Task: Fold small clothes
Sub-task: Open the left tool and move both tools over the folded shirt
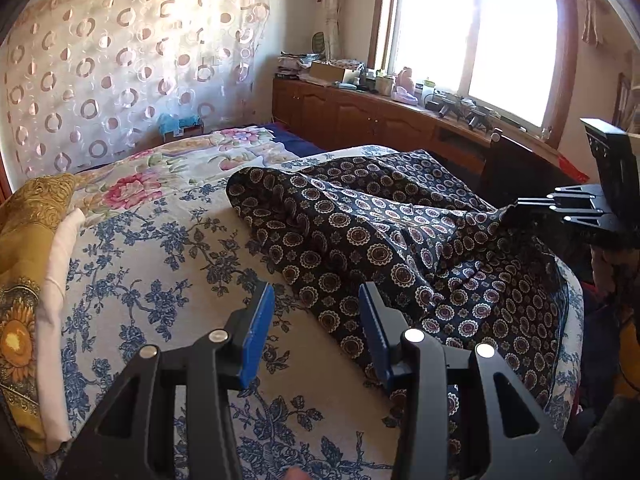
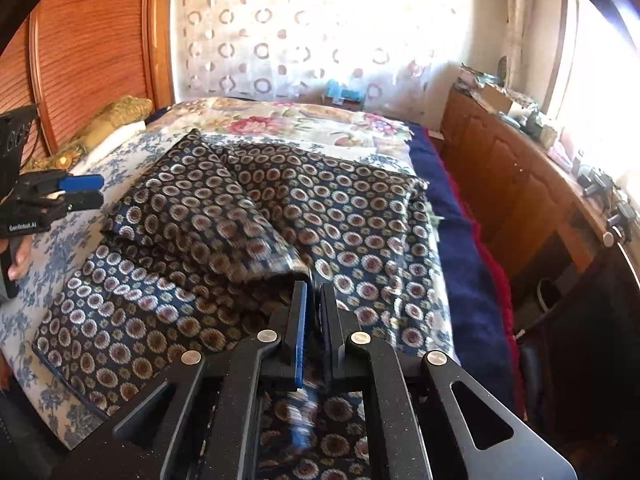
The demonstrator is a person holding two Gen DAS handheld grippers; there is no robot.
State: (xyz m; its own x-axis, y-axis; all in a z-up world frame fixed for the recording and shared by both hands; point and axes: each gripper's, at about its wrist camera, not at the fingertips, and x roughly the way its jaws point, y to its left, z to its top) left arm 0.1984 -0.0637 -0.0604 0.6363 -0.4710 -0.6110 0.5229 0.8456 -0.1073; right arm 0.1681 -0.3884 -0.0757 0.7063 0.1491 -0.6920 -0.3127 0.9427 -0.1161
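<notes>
Bedspread (image 1: 168, 264), blue-flowered, lies bare to the left of the garment (image 1: 380, 236), with pillows (image 1: 24, 248) along its far left edge; on the other side a navy blanket (image 2: 460, 240) borders the bed beside the wooden cabinets (image 2: 520, 200). The garment, dark with ringed medallions, sprawls creased across the bed, one part doubled over itself. The right gripper (image 2: 314, 308) has its jaws closed on a lifted fold of it. The left gripper (image 1: 316, 320) hovers at its near edge, jaws half apart, empty.
</notes>
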